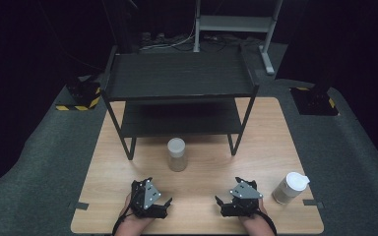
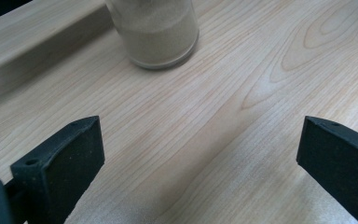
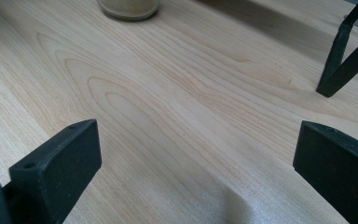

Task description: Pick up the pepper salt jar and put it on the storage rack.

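Overhead, pale wood table (image 1: 275,142) amid dark room – both grippers' fingers (image 2: 60,163) spread, empty

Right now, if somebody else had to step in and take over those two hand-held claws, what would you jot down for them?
Left gripper: open, holding nothing, low over the near edge of the pale wooden table.
Right gripper: open, holding nothing, beside it.
Clear jar of beige powder: upright mid-table, in front of the black two-tier metal shelf, ahead of both grippers.
White lidded container with a spout: upright, to the right of the right gripper.
Done: nothing gripped; both shelf tiers look bare.
Left: probably grasping the jar first, though that is a guess.
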The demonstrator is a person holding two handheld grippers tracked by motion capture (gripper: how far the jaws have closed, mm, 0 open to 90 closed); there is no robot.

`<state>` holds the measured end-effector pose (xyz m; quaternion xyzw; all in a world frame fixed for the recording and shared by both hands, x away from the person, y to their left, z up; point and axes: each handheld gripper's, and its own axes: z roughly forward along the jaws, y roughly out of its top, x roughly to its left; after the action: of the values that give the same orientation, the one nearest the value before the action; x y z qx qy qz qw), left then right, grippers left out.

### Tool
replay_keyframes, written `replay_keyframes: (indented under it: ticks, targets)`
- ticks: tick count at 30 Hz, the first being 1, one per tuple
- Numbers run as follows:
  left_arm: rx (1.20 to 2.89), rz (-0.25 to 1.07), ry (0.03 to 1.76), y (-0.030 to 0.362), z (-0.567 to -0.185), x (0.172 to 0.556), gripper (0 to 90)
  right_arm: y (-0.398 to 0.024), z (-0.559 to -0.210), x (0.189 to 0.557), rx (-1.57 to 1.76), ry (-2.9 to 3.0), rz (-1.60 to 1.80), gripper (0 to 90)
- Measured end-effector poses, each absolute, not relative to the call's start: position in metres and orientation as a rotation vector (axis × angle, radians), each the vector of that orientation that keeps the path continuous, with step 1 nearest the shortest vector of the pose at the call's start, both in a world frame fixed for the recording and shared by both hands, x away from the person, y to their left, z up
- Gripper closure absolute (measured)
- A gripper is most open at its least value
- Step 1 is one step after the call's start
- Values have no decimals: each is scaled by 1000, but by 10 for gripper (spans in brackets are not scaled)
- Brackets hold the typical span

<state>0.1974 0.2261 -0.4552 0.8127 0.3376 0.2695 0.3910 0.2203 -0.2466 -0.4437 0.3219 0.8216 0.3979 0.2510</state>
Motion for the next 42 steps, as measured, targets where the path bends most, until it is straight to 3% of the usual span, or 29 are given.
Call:
replay_keyframes:
  ticks: [32,42]
  targets:
    - [1816,608,888,256,-433,188,5,-247,-443,221,878,2245,1081,0]
    - [1781,605,877,252,-422,205,5,-247,-443,222,873,2251,1079,0]
